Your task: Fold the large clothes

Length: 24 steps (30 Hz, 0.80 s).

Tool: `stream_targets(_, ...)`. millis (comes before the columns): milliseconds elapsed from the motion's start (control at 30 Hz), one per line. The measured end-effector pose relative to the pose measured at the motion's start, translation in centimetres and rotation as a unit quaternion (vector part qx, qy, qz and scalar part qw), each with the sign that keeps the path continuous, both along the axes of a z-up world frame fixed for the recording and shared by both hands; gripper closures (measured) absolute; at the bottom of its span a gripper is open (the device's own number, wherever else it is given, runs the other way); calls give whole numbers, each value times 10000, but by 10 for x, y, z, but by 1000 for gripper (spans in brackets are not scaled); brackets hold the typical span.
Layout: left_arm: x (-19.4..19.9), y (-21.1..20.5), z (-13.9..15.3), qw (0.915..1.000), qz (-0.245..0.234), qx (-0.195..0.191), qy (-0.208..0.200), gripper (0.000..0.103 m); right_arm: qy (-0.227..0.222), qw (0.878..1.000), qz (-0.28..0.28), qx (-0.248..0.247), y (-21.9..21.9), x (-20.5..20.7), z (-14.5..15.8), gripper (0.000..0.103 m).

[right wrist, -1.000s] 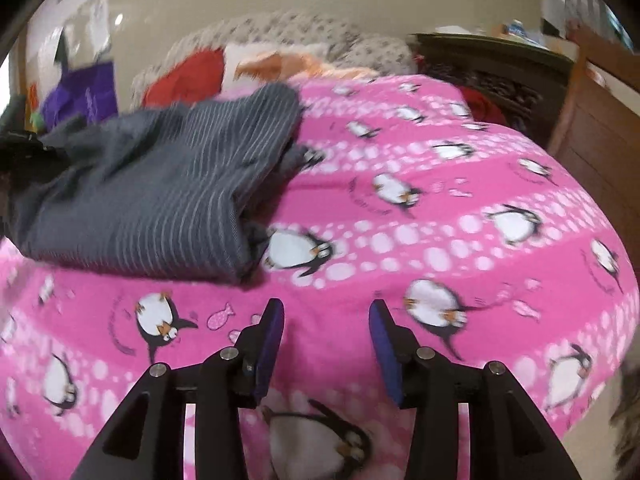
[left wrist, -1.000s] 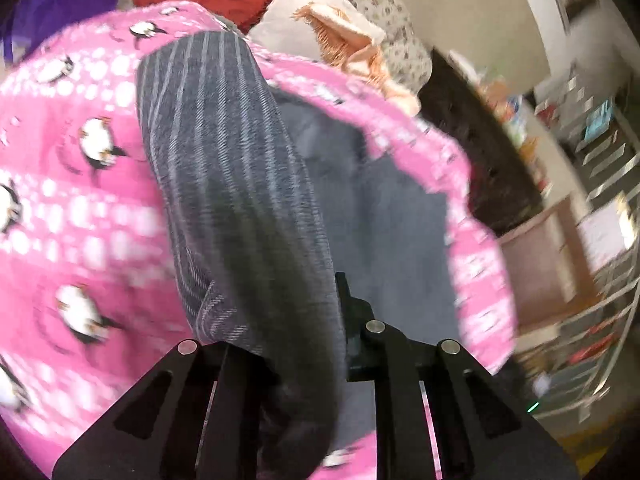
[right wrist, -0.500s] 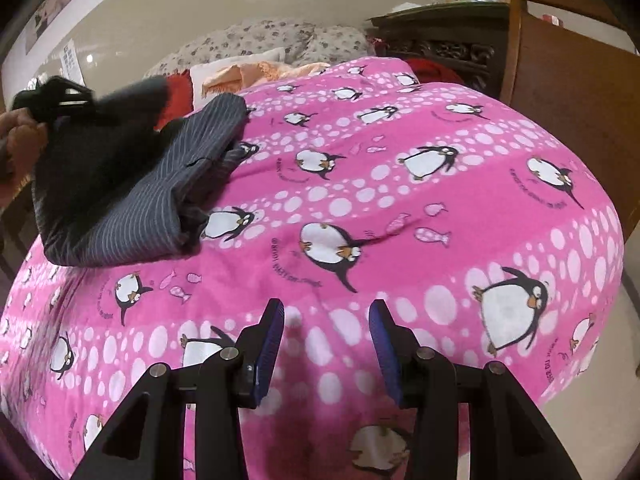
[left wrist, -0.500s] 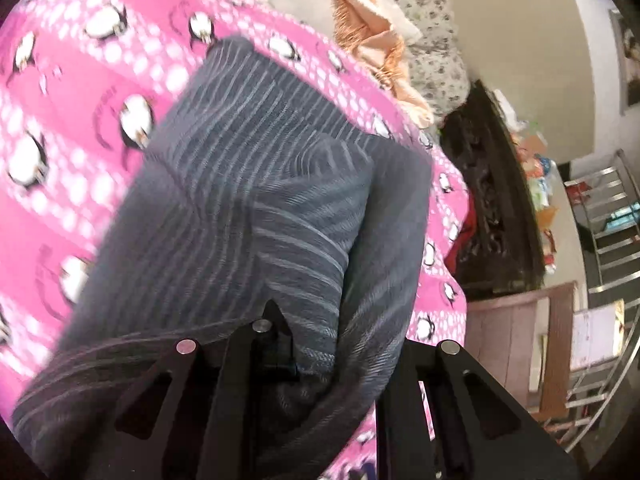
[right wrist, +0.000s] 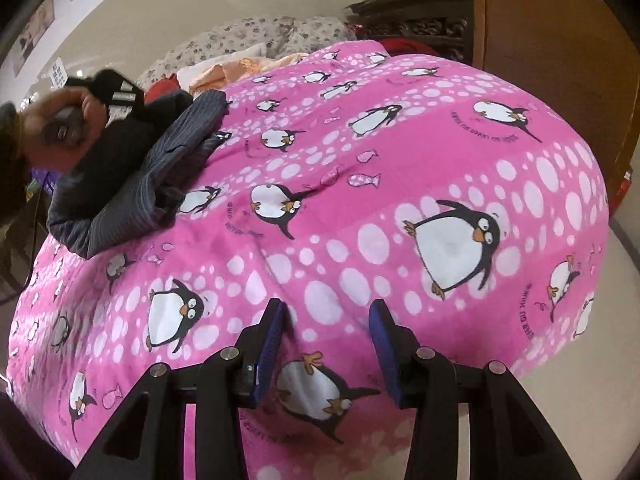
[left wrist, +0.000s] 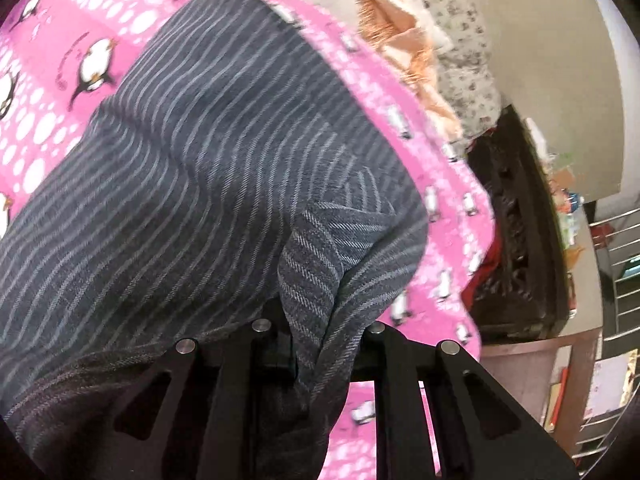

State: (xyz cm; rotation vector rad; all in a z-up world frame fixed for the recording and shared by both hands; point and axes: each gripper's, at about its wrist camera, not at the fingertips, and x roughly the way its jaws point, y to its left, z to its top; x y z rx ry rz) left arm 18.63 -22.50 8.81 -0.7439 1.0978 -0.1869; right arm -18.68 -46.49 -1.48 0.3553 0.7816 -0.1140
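Note:
A dark grey pinstriped garment (left wrist: 208, 168) lies folded on the pink penguin bedspread (left wrist: 48, 92). My left gripper (left wrist: 316, 344) is shut on a fold of it; the cloth drapes between and over the fingers and hides their tips. In the right wrist view the same garment (right wrist: 132, 196) sits at the bed's far left, with the hand holding the left gripper above it. My right gripper (right wrist: 328, 320) is open and empty, its blue pads (right wrist: 272, 340) hovering just over the near part of the bedspread (right wrist: 400, 184), well apart from the garment.
Pillows and orange cloth (right wrist: 248, 64) lie at the head of the bed. A dark carved cabinet (right wrist: 416, 16) and a wooden panel (right wrist: 552, 48) stand at the right. A metal rack (left wrist: 616, 280) is beyond the bed in the left wrist view.
My left gripper has carried the garment's fold across, so striped cloth now fills its view. My right gripper has drawn back toward the near edge of the bed, still open.

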Motion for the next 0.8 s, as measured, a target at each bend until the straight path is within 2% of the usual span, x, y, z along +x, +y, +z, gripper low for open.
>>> stream_targets(67, 0, -10, 6, 9998, -27, -193, -76, 91, 14, 10000, 13, -8, 0, -1, 0, 61)
stream_targets(133, 2, -19, 4, 9998, -59, -193, -86, 91, 16, 10000, 2, -4, -1, -3, -1, 61)
stream_targets(233, 4, -26, -25, 9998, -87, 26, 172, 91, 63, 10000, -5, -19, 1, -4, 0, 61)
stream_targets(300, 2, -27, -34, 9998, -97, 103, 151, 87, 77, 10000, 6, -62, 2, -5, 2, 61)
stream_targets(367, 0, -33, -27, 9988, -377, 293, -58, 74, 52, 9999, -2, -140, 1, -8, 8, 61)
stream_targets(433, -2, -36, -17, 9980, -611, 114, -142, 46, 29, 9997, -25, -221, 1, -11, 14, 61)
stream_targets(467, -4, -34, -10, 9978, -640, -46, -144, 41, 9, 9996, -38, -262, 1, -11, 17, 61)
stream_targets(533, -9, -24, 10, 9958, -653, -610, -178, 35, -46, 9994, -74, -346, 1, -12, 26, 61)
stream_targets(633, -12, -2, 39, 9899, -785, -1138, -316, 35, -133, 9987, -89, -474, 5, -12, 37, 61)
stream_targets(700, -13, 18, 56, 9874, -938, -1146, -566, 35, -202, 9983, -101, -533, 10, -13, 45, 61)
stream_targets(800, -20, 62, 68, 9878, -1103, -585, -930, 35, -292, 9976, -50, -620, 18, -11, 57, 61)
